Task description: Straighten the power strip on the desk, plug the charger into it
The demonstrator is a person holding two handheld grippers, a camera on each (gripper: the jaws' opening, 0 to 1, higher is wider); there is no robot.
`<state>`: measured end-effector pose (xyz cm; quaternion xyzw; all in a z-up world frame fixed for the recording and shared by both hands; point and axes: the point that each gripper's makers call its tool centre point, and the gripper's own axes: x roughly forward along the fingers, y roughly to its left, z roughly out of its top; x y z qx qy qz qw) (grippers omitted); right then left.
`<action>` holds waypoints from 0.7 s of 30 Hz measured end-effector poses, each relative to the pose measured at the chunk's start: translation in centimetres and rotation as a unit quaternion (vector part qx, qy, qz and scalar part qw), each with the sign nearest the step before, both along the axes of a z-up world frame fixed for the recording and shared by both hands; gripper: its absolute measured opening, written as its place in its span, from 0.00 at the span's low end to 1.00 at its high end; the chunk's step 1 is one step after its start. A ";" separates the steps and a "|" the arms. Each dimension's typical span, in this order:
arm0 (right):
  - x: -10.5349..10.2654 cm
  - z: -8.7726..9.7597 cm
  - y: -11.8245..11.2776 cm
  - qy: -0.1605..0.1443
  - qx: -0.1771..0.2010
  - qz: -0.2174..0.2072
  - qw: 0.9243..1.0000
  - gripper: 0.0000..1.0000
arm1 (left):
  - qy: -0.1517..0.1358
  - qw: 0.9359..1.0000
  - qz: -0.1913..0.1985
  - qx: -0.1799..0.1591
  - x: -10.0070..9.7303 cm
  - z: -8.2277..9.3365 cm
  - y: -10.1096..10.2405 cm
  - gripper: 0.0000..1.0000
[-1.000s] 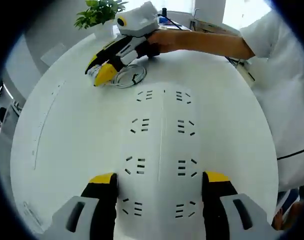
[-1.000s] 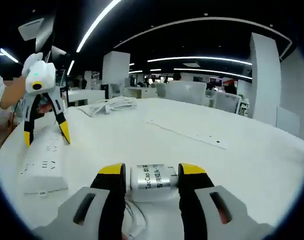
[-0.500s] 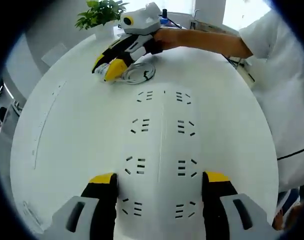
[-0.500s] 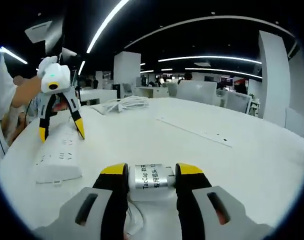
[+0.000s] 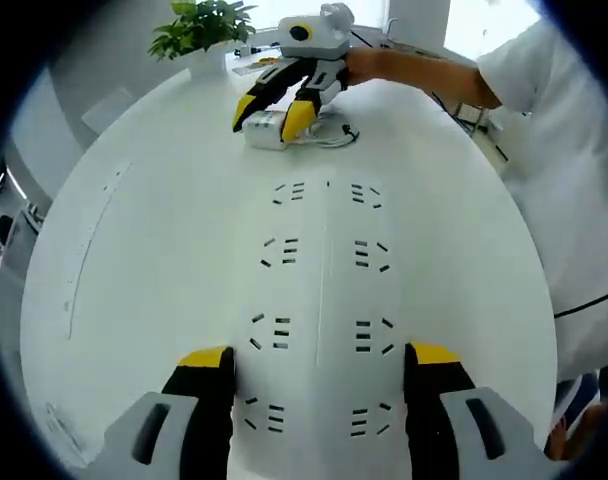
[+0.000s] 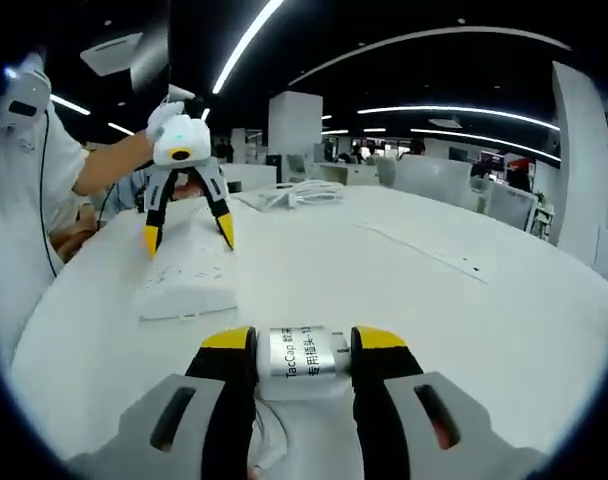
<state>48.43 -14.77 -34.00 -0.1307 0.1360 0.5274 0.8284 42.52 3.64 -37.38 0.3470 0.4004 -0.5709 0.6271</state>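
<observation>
Looking along the left claw (image 5: 319, 375), we log its yellow-tipped jaws spread wide astride the near end of the power strip (image 5: 324, 270): a long white body, two rows of socket slots, lying flat on the white bench (image 5: 144, 260). At its far end our right claw (image 5: 284, 112) clamps the charger (image 5: 266, 128). In the right gripper view, the right claw (image 6: 302, 362) holds that charger (image 6: 304, 353), white, silver-labelled, its coiled cable (image 6: 274, 432) beneath.
</observation>
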 end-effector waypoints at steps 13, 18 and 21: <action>-2.8 0.0 0.2 0.005 0.004 0.041 0.999 0.37 | 0.000 1.000 -0.007 0.011 -0.4 0.0 -0.3 0.70; -2.8 3.3 -1.3 0.015 0.029 -0.036 0.999 0.47 | 0.000 0.999 -0.017 0.029 0.3 -0.2 -0.1 0.69; -3.3 5.1 -2.5 0.012 0.028 -0.126 0.992 0.49 | 0.001 0.999 -0.024 0.046 0.0 -0.2 -0.1 0.69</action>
